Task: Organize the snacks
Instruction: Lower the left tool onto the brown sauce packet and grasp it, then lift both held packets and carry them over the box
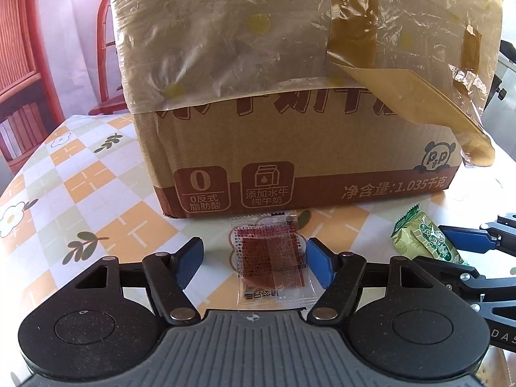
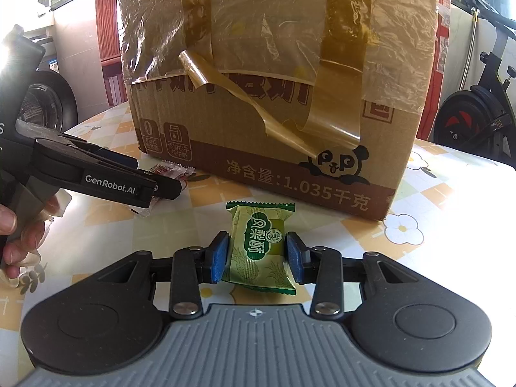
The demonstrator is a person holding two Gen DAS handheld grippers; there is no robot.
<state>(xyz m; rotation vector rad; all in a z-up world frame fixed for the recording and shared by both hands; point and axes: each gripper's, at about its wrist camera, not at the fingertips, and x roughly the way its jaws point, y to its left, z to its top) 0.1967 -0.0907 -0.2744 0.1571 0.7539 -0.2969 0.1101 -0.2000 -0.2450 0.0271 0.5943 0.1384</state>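
Two packets lie lengthwise toward the box (image 1: 290, 148): red (image 1: 271, 258), green (image 2: 261, 248).

The table (image 1: 80, 174) has a cloth with orange, white and pale green squares, white flowers and little leaves. A big brown box (image 1: 290, 148) sits on it, right past the tips of both tongs. Crinkly plastic and loose brown tape cover the top part of the box. A small clear packet (image 1: 271, 258) with something red inside lies flat on the cloth, between the open left tongs (image 1: 254, 262). A green packet (image 2: 261, 248) lies in front of the box too, right between the pads of the right tongs (image 2: 258, 256).
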